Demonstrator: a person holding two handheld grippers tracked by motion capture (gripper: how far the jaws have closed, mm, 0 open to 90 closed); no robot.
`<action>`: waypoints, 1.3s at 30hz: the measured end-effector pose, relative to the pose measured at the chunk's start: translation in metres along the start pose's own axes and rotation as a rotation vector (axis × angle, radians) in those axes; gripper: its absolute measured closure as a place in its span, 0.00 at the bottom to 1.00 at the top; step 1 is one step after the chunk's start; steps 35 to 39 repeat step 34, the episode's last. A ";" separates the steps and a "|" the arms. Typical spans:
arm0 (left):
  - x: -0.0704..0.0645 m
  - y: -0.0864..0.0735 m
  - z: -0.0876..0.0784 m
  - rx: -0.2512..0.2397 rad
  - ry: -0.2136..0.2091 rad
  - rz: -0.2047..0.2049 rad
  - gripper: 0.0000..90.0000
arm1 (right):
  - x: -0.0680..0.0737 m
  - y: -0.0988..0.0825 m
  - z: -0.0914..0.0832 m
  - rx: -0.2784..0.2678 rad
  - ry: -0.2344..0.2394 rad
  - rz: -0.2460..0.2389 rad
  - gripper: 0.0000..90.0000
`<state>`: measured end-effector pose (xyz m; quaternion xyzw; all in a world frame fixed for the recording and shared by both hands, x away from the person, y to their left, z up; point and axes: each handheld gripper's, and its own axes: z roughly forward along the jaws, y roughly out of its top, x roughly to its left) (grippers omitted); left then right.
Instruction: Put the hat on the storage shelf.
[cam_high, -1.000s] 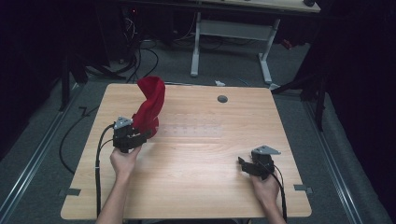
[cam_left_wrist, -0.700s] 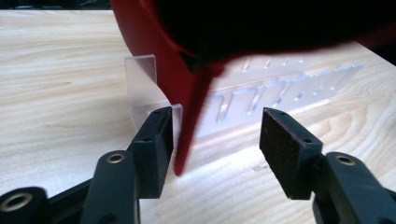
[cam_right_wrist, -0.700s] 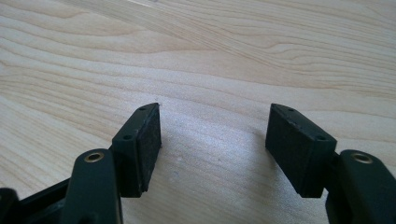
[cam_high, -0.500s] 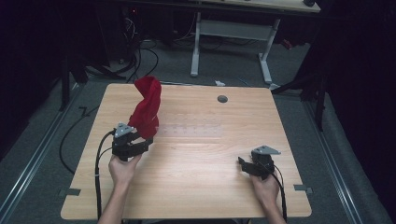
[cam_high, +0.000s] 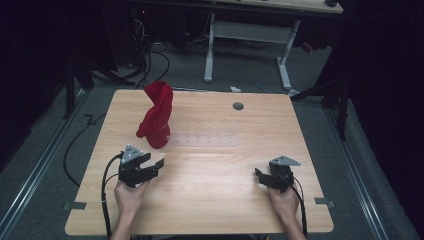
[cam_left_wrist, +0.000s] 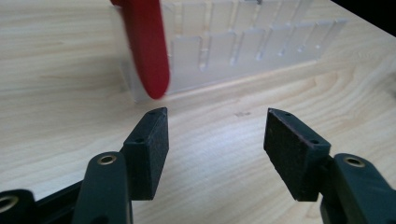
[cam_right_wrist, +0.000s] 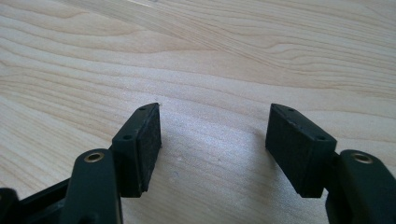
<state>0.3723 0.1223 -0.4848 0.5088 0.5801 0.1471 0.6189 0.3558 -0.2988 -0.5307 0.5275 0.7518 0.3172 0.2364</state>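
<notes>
From the high view I see my left gripper (cam_high: 156, 166) low on the table (cam_high: 210, 200), just short of the red cloth (cam_high: 156, 116), which stands upright in a twisted column at the left end of a clear rack (cam_high: 202, 139). My right gripper (cam_high: 261, 176) sits near the right edge, well apart from both.

The left gripper view gives what the high one cannot: the rack (cam_left_wrist: 243, 51) is a row of clear slotted dividers, and the cloth's (cam_left_wrist: 144, 46) lower end hangs blurred at its left end, ahead of the left pad. There the left gripper's (cam_left_wrist: 214, 126) jaws are spread wide with bare wood between them. In the right gripper view the right gripper (cam_right_wrist: 214, 122) is spread just as wide over plain wood grain.

A second ago my left gripper was up against the base of the cloth; it has since pulled back toward me and let go, and the cloth stands on its own. The right gripper has not moved.
</notes>
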 end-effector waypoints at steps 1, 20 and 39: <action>-0.001 -0.003 0.000 0.013 -0.002 0.005 0.45 | 0.000 0.000 0.000 0.001 0.000 0.003 0.40; -0.008 -0.065 0.025 0.164 0.033 0.144 0.42 | 0.000 0.000 0.000 0.000 0.000 0.001 0.40; -0.004 -0.072 0.029 0.140 0.056 0.185 0.36 | 0.000 0.000 0.000 0.000 0.000 0.000 0.40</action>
